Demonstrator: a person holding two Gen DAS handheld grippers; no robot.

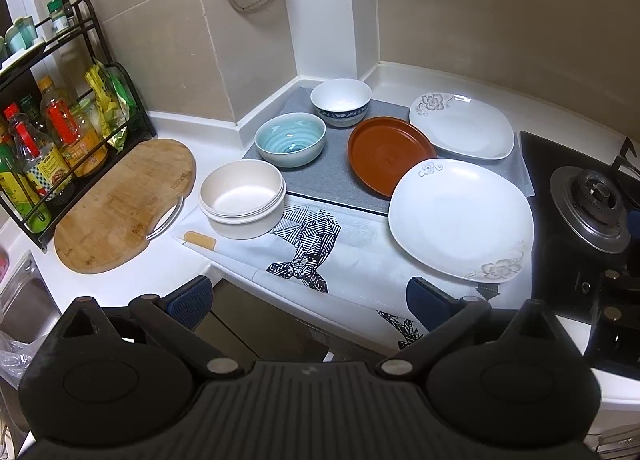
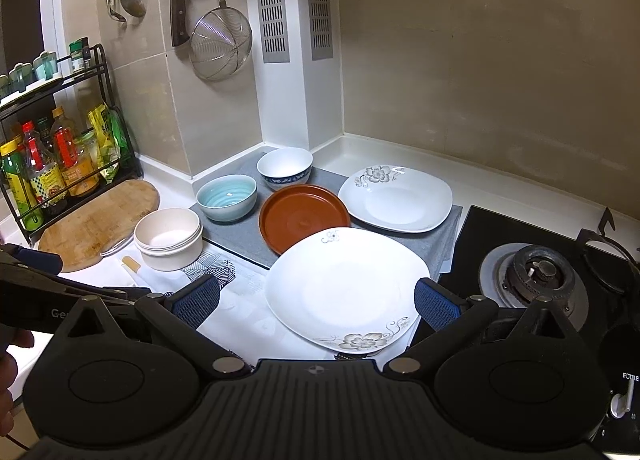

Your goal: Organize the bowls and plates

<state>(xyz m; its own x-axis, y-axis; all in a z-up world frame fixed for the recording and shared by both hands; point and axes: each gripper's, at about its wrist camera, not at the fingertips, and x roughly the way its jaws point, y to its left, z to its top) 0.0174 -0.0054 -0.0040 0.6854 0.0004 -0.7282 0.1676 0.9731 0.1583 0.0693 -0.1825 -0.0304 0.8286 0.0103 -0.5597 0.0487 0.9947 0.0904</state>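
On the counter stand a cream bowl (image 1: 241,203) (image 2: 168,238), a light blue bowl (image 1: 290,139) (image 2: 226,197) and a white bowl with a blue band (image 1: 341,101) (image 2: 284,168). A brown plate (image 1: 390,153) (image 2: 302,215) lies between them and two white flowered plates, the far one (image 1: 462,124) (image 2: 396,197) and the near one (image 1: 460,217) (image 2: 344,288). My left gripper (image 1: 308,304) is open and empty, held before the counter's front edge. My right gripper (image 2: 316,302) is open and empty, its fingers on either side of the near white plate and above it.
A wooden cutting board (image 1: 124,203) and a black rack of bottles (image 1: 48,147) stand at the left. A gas burner (image 1: 592,199) (image 2: 536,276) is at the right. A strainer (image 2: 220,45) and knife hang on the wall. A sink edge (image 1: 20,300) shows bottom left.
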